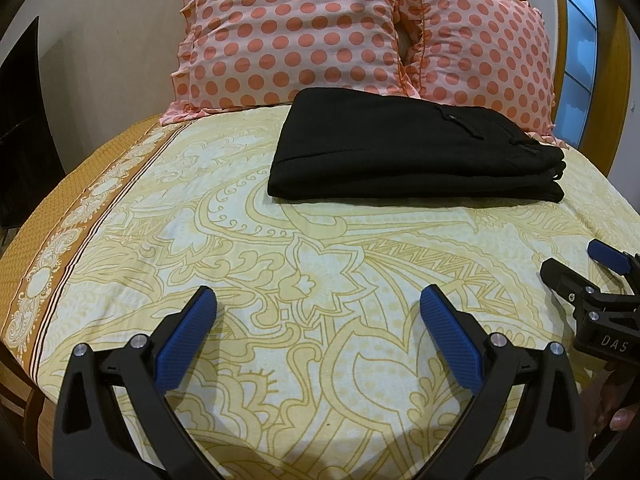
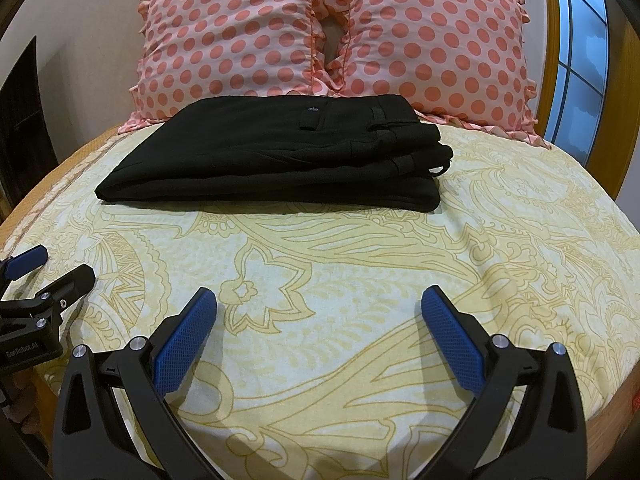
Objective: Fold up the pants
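Black pants (image 1: 412, 148) lie folded into a flat rectangular stack on the bed, near the pillows; they also show in the right wrist view (image 2: 280, 160), with waistband and belt loops at the right end. My left gripper (image 1: 318, 300) is open and empty, held over the sheet well short of the pants. My right gripper (image 2: 319, 300) is open and empty too, likewise short of the pants. Each gripper shows in the other's view: the right one at the right edge (image 1: 576, 264), the left one at the left edge (image 2: 44, 268).
The bed carries a yellow patterned sheet (image 1: 280, 264) with a brown border at its left edge (image 1: 44, 264). Two pink polka-dot pillows (image 2: 240, 36) (image 2: 436, 40) lean at the head. A wooden headboard and a window (image 2: 580, 64) stand at the right. A dark object (image 2: 20, 120) stands at left.
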`<state>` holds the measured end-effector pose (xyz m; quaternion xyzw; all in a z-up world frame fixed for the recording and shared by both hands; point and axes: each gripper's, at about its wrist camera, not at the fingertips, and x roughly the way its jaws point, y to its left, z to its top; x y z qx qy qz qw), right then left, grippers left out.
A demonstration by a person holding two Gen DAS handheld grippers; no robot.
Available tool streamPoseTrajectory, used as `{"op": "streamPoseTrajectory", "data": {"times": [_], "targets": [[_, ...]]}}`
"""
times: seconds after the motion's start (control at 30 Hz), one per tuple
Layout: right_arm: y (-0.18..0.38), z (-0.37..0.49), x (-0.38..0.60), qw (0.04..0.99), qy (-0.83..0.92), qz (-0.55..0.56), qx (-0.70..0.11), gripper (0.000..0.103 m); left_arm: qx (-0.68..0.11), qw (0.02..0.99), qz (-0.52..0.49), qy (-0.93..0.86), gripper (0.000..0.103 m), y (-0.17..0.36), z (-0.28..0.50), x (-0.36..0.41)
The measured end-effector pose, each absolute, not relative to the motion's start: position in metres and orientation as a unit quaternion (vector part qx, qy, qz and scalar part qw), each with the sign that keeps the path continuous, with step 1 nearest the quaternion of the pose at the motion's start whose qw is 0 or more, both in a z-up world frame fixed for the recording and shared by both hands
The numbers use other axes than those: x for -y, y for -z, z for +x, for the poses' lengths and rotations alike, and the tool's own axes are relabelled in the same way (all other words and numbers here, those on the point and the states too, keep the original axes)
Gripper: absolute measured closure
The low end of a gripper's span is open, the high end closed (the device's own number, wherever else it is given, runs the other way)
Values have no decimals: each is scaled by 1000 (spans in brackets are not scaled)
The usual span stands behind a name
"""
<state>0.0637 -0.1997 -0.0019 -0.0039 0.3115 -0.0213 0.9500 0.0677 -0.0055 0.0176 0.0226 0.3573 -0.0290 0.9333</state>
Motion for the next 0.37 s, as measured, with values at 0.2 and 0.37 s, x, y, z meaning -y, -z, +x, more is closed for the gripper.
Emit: {"op": "streamPoseTrajectory", "data": {"times": [0.2, 0.37], "targets": [[2, 64, 200, 950, 22, -4, -311, 1, -357, 933, 23, 29, 2, -18, 68, 6], [2, 64, 199, 950, 22, -4, -311, 1, -358, 933, 25, 33, 2, -18, 68, 6]]}}
